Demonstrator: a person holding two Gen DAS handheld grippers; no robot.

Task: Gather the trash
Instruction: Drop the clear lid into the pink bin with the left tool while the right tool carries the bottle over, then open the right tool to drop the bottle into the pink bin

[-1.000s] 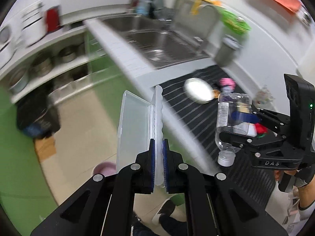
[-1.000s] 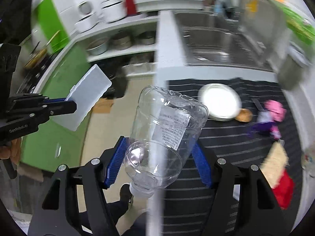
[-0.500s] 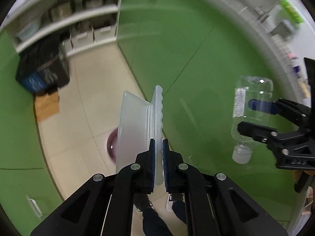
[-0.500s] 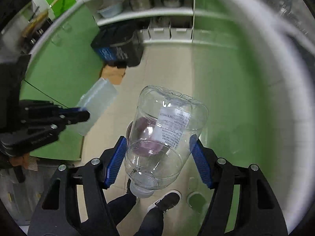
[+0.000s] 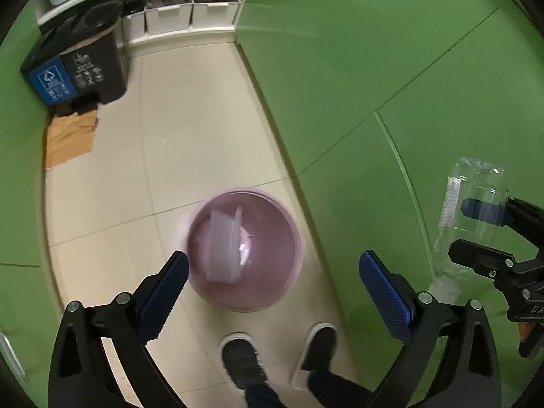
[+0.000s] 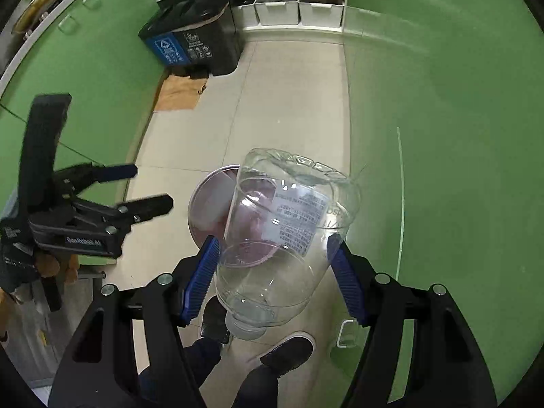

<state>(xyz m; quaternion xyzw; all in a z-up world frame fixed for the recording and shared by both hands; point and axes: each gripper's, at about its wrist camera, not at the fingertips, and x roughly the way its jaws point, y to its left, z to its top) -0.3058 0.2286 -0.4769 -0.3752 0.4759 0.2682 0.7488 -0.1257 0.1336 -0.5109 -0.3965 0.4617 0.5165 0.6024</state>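
Note:
A pink trash bin (image 5: 272,289) stands on the tiled floor below me. A clear plastic clamshell box (image 5: 222,246) lies inside it. My left gripper (image 5: 273,285) is open and empty above the bin. My right gripper (image 6: 273,280) is shut on a clear plastic bottle (image 6: 285,238), held cap down above the bin (image 6: 204,204). The bottle also shows at the right of the left wrist view (image 5: 471,217). The left gripper shows open in the right wrist view (image 6: 153,187).
Green cabinet doors (image 5: 374,68) line the right side. A black recycling bin (image 5: 78,64) stands at the back left by a piece of cardboard (image 5: 69,136). White shelves with tubs (image 5: 190,13) are at the back. The person's shoes (image 5: 244,360) are beside the pink bin.
My left gripper has opened and the clamshell box has dropped into the pink bin. Both grippers have swung down from the counter to over the floor. The right one keeps the bottle.

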